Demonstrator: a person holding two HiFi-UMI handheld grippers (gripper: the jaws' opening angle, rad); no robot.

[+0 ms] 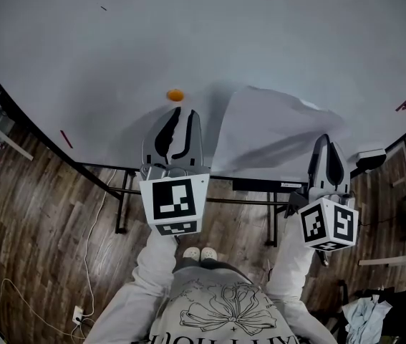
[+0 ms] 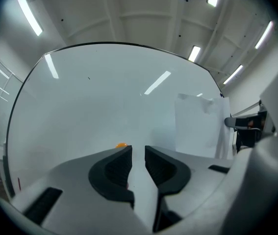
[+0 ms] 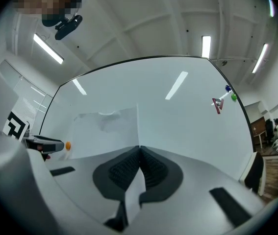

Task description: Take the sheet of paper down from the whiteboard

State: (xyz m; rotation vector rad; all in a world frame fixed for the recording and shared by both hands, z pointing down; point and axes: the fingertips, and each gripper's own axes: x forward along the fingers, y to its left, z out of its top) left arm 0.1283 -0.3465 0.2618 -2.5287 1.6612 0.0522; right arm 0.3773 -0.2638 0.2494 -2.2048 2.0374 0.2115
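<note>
The thin white sheet of paper (image 1: 274, 131) shows grey shadows against the glossy, pale grey-white whiteboard (image 1: 188, 34). On the board are a small round orange magnet (image 1: 175, 94), a red triangular mark (image 3: 217, 105), a blue dot (image 3: 228, 88) and a green dot (image 3: 234, 97). The pale grey plastic left tool (image 2: 138, 153) and right tool (image 3: 139, 148) have ribbed black pads (image 2: 114, 173). Each carries a white cube (image 1: 175, 205) with black square markers. The wooden plank floor (image 1: 45, 221) is dark brown.
</note>
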